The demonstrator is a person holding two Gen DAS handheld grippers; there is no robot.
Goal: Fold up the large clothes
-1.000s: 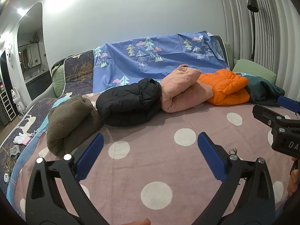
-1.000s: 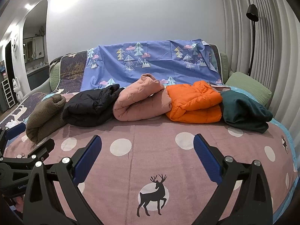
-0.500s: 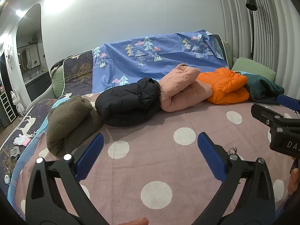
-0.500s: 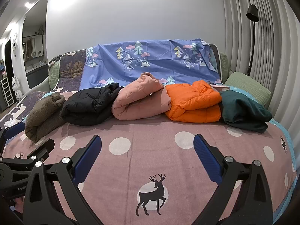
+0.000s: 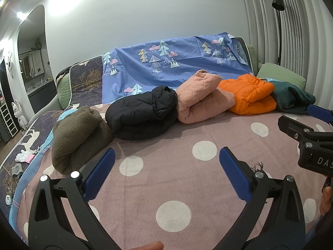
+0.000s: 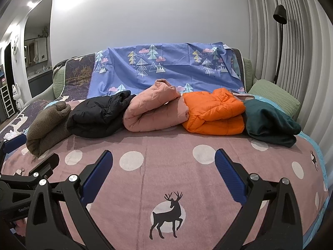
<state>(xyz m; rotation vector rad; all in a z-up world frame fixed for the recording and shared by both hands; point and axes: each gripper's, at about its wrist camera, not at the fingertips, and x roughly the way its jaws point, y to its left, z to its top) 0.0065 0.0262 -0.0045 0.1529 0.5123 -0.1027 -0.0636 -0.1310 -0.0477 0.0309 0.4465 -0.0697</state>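
From the left wrist camera, the left gripper (image 5: 166, 171) hangs above a pink blanket (image 5: 187, 179) with white dots, its blue-padded fingers spread wide with nothing between them. Along the far side of the blanket lies a row of folded clothes, each one touching the next: a brown fleece (image 5: 77, 135) at the left end, then a black jacket (image 5: 141, 116), a pink jacket (image 5: 201, 98), an orange jacket (image 5: 251, 95) and a dark green garment (image 5: 293, 98) at the right end. Behind them a blue sheet (image 5: 177, 66) printed with trees drapes over the back of the sofa. The right gripper (image 5: 308, 133) enters at the right edge (only part of its black frame and one blue tip show here). A floor lamp (image 5: 278, 2) stands by the ribbed wall.

From the right wrist camera, the right gripper (image 6: 163, 171) is likewise spread wide and empty, held over the pink blanket (image 6: 177, 152) near a deer figure (image 6: 168, 216). The same row runs across the far side: brown fleece (image 6: 45, 127), black jacket (image 6: 97, 116), pink jacket (image 6: 154, 110), orange jacket (image 6: 216, 112), dark green garment (image 6: 270, 123). A green cushion (image 6: 274, 98) sits just behind the green garment. Part of the left gripper (image 6: 27, 166) shows at the lower left edge, with the blue sheet (image 6: 166, 66) and floor lamp (image 6: 280, 14) beyond.
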